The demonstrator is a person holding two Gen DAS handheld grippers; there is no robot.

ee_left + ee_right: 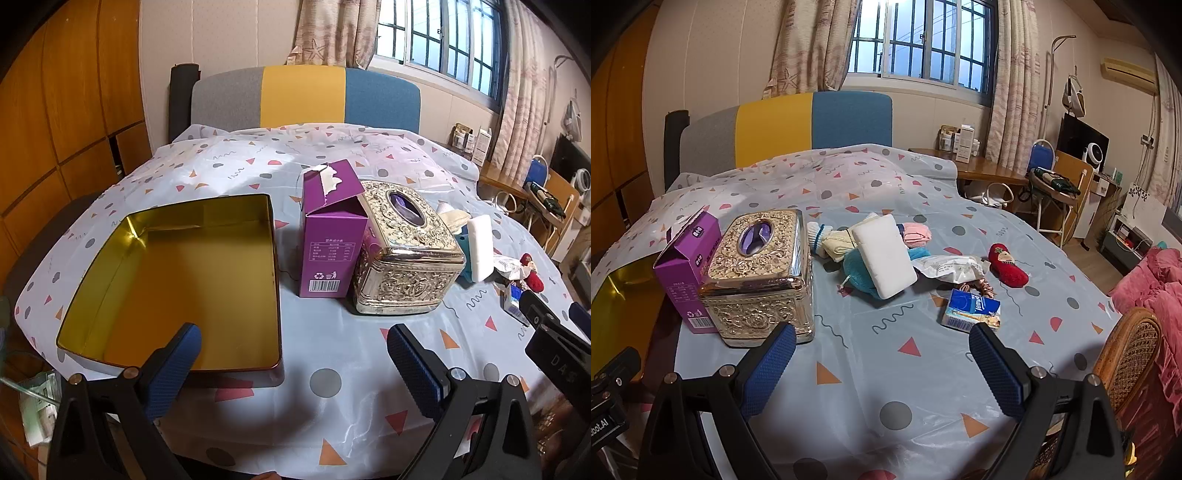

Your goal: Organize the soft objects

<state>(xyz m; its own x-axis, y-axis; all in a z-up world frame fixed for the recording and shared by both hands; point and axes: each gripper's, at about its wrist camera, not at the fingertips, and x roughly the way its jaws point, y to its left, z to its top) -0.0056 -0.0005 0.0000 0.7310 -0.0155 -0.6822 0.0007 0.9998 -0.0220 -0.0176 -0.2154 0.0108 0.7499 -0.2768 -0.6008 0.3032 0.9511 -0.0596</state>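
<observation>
Two grippers hang over a table covered with a pale plastic cloth printed with triangles, dots and squiggles. The left gripper has its blue-padded jaws spread wide with nothing between them, above the near edge of one open rectangular tin with a gold interior. The right gripper also stands wide and empty over bare cloth.

Three containers sit in a row: the gold tin, one purple cardboard box with a torn flap, and one ornate gold embossed tissue box touching the purple one.

The soft things lie in a loose pile just right of the tissue box: one white rectangular sponge block leaning on one teal knitted piece, one cream sock with a blue-striped cuff, one pink folded cloth, one crumpled white plastic packet, one red felt slipper and one blue pocket-tissue pack, nearest the right gripper.
</observation>
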